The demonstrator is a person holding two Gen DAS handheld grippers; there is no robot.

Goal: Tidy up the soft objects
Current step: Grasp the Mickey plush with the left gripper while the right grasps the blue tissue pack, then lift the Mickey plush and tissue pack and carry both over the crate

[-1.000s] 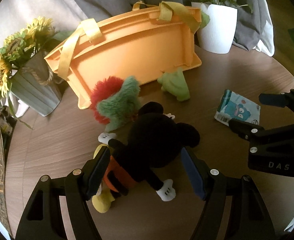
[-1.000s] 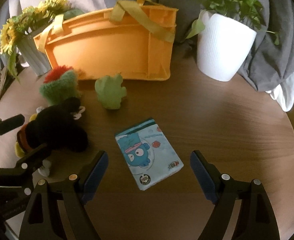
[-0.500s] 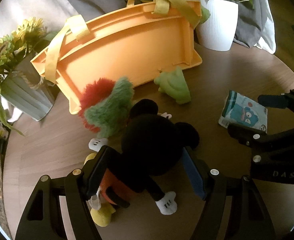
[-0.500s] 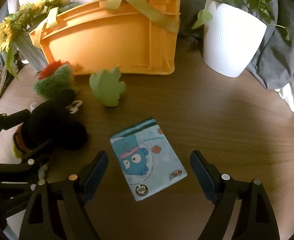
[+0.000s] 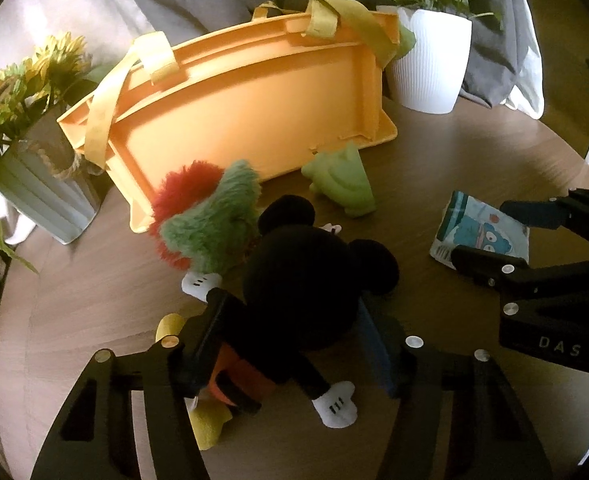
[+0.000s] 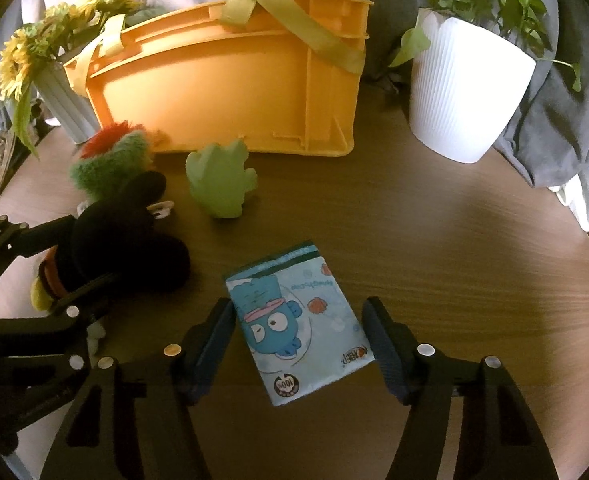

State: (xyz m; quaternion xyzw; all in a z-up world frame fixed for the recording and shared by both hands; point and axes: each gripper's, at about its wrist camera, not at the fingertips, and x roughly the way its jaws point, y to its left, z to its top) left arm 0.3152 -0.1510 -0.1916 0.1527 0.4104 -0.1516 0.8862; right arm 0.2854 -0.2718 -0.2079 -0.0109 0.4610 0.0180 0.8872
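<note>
Left hand-held gripper (image 5: 290, 320) just closed in around the mouse plush (image 5: 294, 300), probably clamped; right hand-held gripper (image 6: 300, 328), apart, now straddles the tissue pack (image 6: 298, 328) near the orange basket (image 6: 234, 92).

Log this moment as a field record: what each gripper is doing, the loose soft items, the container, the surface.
left gripper: fingers closed in against the black mouse plush; contact looks likely
right gripper: open, straddling the blue tissue pack, not touching it
loose items: green-and-red fuzzy plush; pale green frog toy
container: orange bin with yellow straps, at the back
surface: round wooden table
background: white plant pot; sunflower vase
</note>
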